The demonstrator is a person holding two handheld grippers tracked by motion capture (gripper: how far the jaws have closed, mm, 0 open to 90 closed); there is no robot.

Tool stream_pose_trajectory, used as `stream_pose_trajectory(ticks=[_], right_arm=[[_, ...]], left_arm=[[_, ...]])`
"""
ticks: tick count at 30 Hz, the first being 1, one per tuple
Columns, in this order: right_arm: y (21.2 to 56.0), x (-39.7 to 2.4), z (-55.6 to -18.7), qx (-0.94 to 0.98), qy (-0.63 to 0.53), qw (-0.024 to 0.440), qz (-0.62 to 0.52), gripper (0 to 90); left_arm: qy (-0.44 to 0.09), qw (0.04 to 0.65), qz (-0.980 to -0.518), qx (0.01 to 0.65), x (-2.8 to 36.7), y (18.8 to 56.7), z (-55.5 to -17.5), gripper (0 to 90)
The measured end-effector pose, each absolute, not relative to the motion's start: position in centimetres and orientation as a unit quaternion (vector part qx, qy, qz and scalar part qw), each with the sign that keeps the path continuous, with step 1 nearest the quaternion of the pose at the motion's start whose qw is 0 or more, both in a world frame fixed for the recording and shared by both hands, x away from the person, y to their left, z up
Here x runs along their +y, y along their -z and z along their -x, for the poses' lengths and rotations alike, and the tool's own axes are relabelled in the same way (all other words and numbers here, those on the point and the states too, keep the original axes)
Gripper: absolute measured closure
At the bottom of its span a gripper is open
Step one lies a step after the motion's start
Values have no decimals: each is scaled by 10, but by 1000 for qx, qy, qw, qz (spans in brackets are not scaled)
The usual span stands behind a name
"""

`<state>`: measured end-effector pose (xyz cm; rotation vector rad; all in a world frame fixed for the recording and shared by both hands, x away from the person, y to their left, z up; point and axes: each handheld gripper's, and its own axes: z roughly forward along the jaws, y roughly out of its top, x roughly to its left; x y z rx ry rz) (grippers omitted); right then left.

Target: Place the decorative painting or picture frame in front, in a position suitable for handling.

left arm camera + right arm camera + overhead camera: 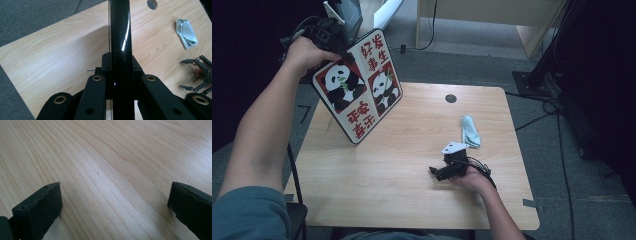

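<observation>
A: Grey carpet surrounds the wooden worktop (pixel 412 170). Where is the panda board (pixel 358 86)?

B: Lifted tilted over the far-left corner, its top edge clamped in the left gripper (pixel 329 35).

A: Handling?

B: Probably stiff, light, glossy, so slippery; grip deep. The right gripper (pixel 435 172) rests with jaws wide and empty.

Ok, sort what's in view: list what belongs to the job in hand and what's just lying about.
In the job:
- panda board, held tilted above the table's far left corner
- left hand-held gripper, shut on the board's top edge
- right hand-held gripper, open, low over the table, holding nothing

Lying about:
- crumpled pale cloth at the right side
- cables on the floor
</observation>
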<state>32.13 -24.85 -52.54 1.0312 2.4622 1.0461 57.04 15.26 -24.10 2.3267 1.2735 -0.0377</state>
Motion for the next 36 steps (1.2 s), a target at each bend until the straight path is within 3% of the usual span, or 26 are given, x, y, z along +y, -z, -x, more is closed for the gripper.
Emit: stream_pose_trajectory(ticks=[36], right_arm=[[525,-249,-321,851,-361,137,-356,0]], left_arm=[[20,233,-848,475,140,235,-568,817]])
